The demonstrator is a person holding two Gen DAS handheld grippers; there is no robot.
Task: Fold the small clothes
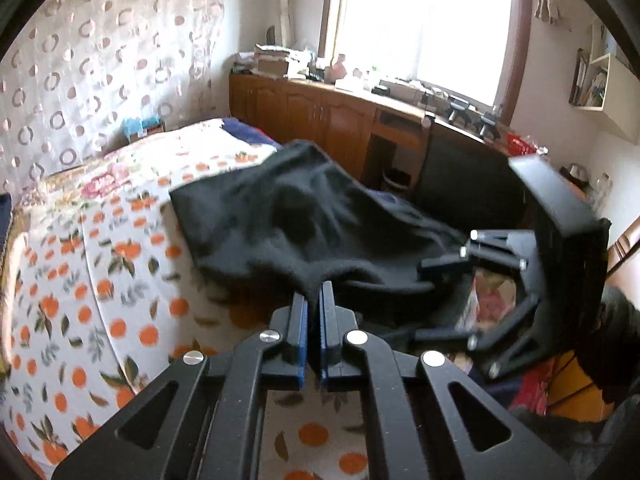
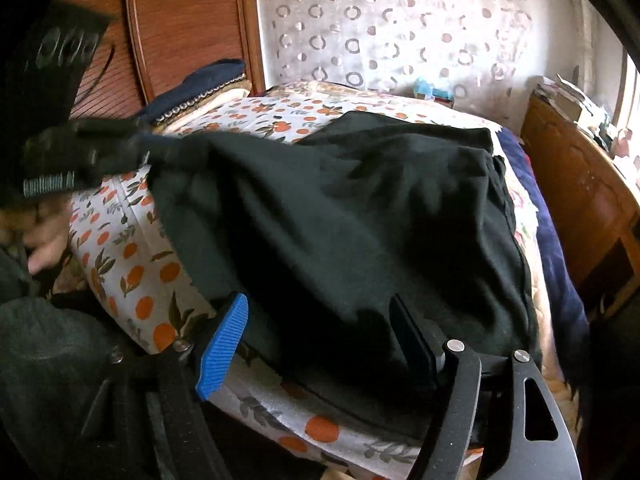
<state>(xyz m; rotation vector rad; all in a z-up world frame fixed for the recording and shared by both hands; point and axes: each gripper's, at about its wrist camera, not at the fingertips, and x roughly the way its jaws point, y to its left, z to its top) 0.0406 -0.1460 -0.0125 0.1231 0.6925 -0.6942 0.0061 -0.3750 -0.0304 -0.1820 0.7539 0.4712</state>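
Observation:
A black garment (image 1: 280, 216) lies rumpled on the orange-print bed sheet (image 1: 100, 264). My left gripper (image 1: 314, 294) is shut on the garment's near edge, and the cloth hangs lifted from that pinch. In the right wrist view the same left gripper (image 2: 160, 152) holds a corner of the garment (image 2: 340, 220) at upper left. My right gripper (image 2: 320, 320) stands wide open over the garment's near hem, with cloth between its blue pad (image 2: 224, 340) and the other finger, neither pressing on it. From the left wrist view the right gripper (image 1: 436, 300) shows open at the garment's right end.
A wooden cabinet (image 1: 320, 120) cluttered with books runs under the window behind the bed. A dark chair (image 1: 472, 184) stands at the bed's far side. A wooden headboard (image 2: 180, 20) and dark pillow (image 2: 200, 84) are at the bed's head. A hand (image 2: 44, 236) grips the left tool.

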